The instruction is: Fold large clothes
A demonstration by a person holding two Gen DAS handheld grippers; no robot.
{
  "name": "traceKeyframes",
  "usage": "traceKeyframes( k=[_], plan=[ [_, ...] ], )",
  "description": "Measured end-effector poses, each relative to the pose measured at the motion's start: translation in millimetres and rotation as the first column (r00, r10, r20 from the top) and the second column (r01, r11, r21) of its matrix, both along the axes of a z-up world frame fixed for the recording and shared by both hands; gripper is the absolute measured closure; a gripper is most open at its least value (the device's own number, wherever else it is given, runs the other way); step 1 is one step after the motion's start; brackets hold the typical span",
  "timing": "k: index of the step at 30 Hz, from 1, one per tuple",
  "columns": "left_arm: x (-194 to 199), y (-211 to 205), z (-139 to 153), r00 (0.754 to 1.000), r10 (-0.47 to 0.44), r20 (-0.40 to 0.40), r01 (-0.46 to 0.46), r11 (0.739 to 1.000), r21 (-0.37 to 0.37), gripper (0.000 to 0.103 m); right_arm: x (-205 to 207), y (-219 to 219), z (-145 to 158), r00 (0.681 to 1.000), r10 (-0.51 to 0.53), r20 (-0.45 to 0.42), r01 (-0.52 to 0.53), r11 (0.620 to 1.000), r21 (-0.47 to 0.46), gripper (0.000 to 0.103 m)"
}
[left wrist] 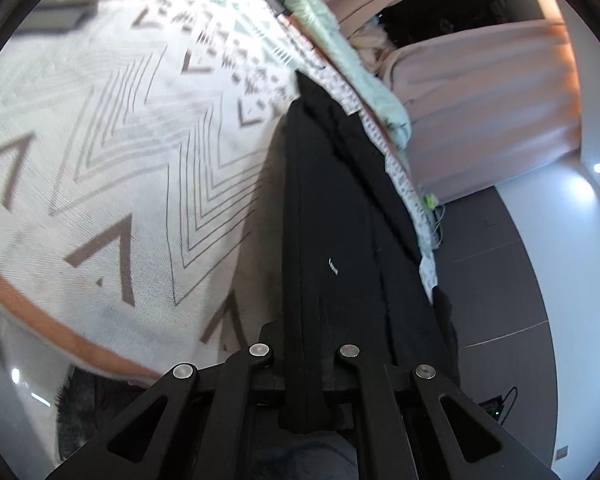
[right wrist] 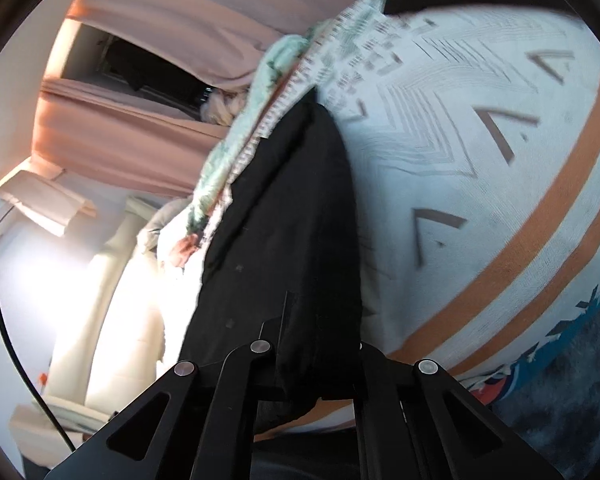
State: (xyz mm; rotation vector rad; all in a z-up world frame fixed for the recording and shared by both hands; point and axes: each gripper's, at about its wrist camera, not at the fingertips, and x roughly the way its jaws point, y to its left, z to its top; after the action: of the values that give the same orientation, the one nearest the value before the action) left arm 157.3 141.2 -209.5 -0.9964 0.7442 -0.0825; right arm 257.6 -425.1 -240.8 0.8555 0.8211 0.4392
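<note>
Over the white woven bedspread with grey chevrons and an orange border [left wrist: 112,168], the left gripper [left wrist: 305,368] is clamped on a fold of the large black fabric garment [left wrist: 340,220], which stretches away from it toward the bed's far edge. Further right, the right gripper [right wrist: 312,360] is likewise closed on another part of the same black cloth [right wrist: 284,216]. Judging by this, the garment is being lifted and spread; next it likely needs laying flat on the bedspread, both grips kept taut and level. No containers are visible; a crumpled mint-green blanket [left wrist: 340,52] lies beside pink curtains [left wrist: 480,92].
</note>
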Motion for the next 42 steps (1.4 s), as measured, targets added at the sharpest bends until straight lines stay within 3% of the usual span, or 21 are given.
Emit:
traceKeyframes(
  k=[7, 18, 32, 42],
  plan=[
    [-35.0, 1.4, 24.1, 0.999, 0.027, 0.043, -0.027, 1.000, 0.002, 0.098, -31.7, 0.3, 38.4, 0.998, 0.014, 0.066, -0.013, 1.000, -0.012, 0.096],
    [-91.0, -15.3, 49.6, 0.994, 0.067, 0.089, -0.070, 0.997, 0.036, 0.098, -92.7, -7.3, 59.8, 0.997, -0.008, 0.072, 0.014, 0.996, -0.085, 0.097],
    [-173.9, -16.7, 113.9, 0.982, 0.128, 0.140, -0.141, 0.986, 0.089, 0.098, -165.0, -9.9, 116.6, 0.992, -0.005, 0.128, 0.018, 0.995, -0.095, 0.097],
    [-188.5, -19.3, 148.6, 0.976, 0.160, 0.145, -0.179, 0.975, 0.130, 0.098, -187.8, -2.7, 153.7, 0.987, -0.028, 0.155, 0.050, 0.989, -0.140, 0.097]
  ],
)
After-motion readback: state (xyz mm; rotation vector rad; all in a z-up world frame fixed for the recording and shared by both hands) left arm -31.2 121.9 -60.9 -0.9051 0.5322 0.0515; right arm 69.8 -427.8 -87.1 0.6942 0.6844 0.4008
